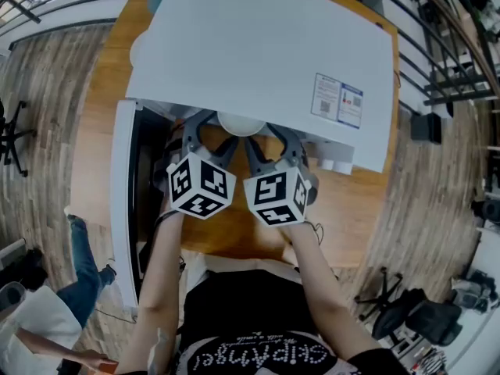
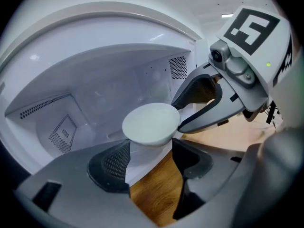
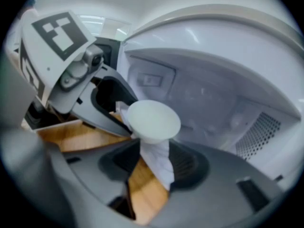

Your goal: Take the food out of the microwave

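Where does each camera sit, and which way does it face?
Head view: on the person's head, looking steeply down at the microwave, the left hand-held gripper, the right hand-held gripper and both forearms.
Left gripper view: rides the left hand-held gripper, facing into the open microwave; its own jaws show.
Right gripper view: rides the right hand-held gripper, facing likewise; its own jaws show.
Shared: all see the white bowl.

- Wood-plank floor all round.
- Wooden worktop with rounded corners.
- Black office chair at left; another chair lower right.
- Black railing upper right.
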`<state>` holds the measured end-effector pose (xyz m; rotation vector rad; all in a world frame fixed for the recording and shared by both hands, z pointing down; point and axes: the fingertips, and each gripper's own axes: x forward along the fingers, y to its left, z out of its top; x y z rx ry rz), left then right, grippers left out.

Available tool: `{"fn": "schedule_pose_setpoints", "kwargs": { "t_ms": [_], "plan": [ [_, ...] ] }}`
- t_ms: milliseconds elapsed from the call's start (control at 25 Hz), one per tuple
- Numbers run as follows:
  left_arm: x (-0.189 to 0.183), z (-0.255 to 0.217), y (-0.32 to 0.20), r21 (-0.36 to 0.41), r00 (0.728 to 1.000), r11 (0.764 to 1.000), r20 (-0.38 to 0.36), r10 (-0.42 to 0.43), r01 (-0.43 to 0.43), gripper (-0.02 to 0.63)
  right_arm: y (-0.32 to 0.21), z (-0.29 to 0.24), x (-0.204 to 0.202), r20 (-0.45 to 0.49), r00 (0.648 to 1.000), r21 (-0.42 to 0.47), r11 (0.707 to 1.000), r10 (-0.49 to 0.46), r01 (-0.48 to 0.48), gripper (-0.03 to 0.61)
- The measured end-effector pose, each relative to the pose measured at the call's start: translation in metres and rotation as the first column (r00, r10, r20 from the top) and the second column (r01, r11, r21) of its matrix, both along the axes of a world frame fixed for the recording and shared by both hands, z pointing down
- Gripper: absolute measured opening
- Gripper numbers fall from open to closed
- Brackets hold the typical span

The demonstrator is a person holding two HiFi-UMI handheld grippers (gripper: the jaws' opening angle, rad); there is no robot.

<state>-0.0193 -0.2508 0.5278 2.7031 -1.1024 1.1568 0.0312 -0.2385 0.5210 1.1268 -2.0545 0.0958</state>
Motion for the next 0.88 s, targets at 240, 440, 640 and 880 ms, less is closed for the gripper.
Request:
{"fn": "schedule_pose_setpoints", "kwargs": {
  "t_ms": [240,440,640,880],
  "plan": [
    [0.001,-0.010,0.016,0.015,1.000,1.000,0.000,0.000,0.000,0.302,0.017,-0.010,0.001,-0.001,1.000,0.013,1.000,0.001,-0.001,0.207],
    [-0.001,-0.013,0.036,0.013,1.000,1.000,0.003,-0.013,0.013,0.302,0.035,-0.012,-0.001,-0.002,1.000,0.011,1.000,-0.017,0.017,0.207],
    [-0.004,-0.014,0.054,0.014,1.000,1.000,0.002,-0.028,0.028,0.302,0.053,-0.014,-0.003,-0.002,0.999,0.005,0.999,-0.032,0.032,0.207],
    [-0.009,-0.017,0.074,0.022,0.999,0.999,0.000,-0.048,0.048,0.303,0.072,-0.016,-0.008,-0.003,0.999,0.004,0.999,-0.049,0.049,0.207]
  ]
}}
